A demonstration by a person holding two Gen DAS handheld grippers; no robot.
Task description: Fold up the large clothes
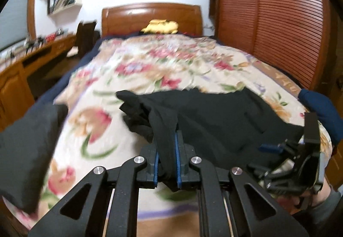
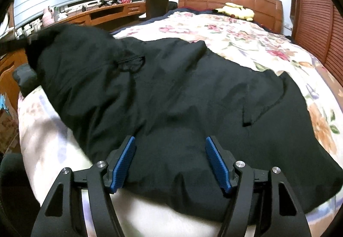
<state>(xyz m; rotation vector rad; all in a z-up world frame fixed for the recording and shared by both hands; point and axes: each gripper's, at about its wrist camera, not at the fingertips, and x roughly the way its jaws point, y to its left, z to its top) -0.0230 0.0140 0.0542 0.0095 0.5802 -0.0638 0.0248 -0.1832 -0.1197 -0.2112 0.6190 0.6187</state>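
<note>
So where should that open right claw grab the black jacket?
Probably the near hem of the black jacket, approached from the foot of the bed. That edge lies flat and free right below the right gripper, whose jaws stand apart, while the left gripper already pinches a bunched part.
</note>
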